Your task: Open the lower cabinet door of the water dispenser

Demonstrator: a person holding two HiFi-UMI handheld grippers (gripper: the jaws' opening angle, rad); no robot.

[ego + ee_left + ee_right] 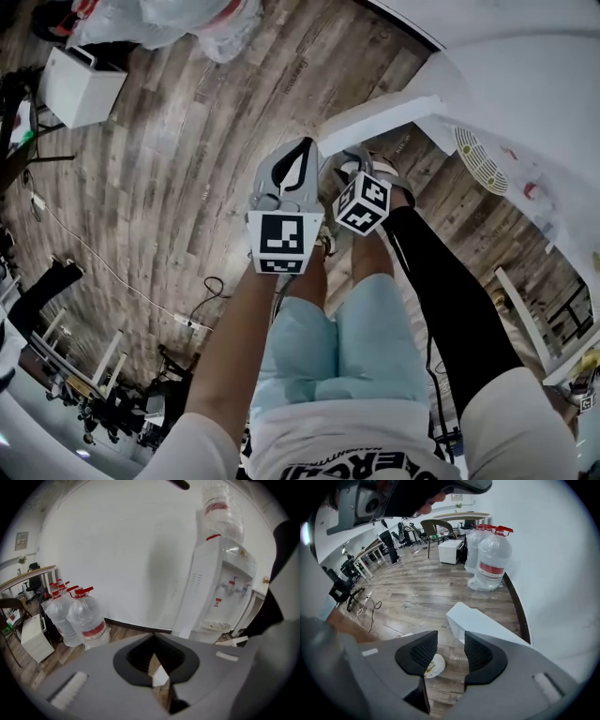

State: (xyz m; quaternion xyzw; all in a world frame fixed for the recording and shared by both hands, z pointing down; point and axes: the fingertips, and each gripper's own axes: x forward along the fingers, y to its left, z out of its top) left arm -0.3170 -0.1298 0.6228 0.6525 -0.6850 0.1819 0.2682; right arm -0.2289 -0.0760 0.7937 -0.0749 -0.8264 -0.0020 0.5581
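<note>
Floor [417, 597] was grey-brown wood-look plank. Wall [117, 550] plain white w/ dark skirting [518, 606] at base. Big water jugs [491, 559], red caps, stood by wall; small white cabinet [450, 551] beside them. Desk [461, 515] + chair [433, 529] beyond. Loose cable [370, 606] on floor.

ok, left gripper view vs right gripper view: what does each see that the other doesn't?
Left only: the water dispenser with its taps and top bottle; left gripper jaws closed, empty. Right only: floor cable; right gripper jaws apart, empty. Both: red-capped water jugs, small white cabinet, wood floor, white wall.
</note>
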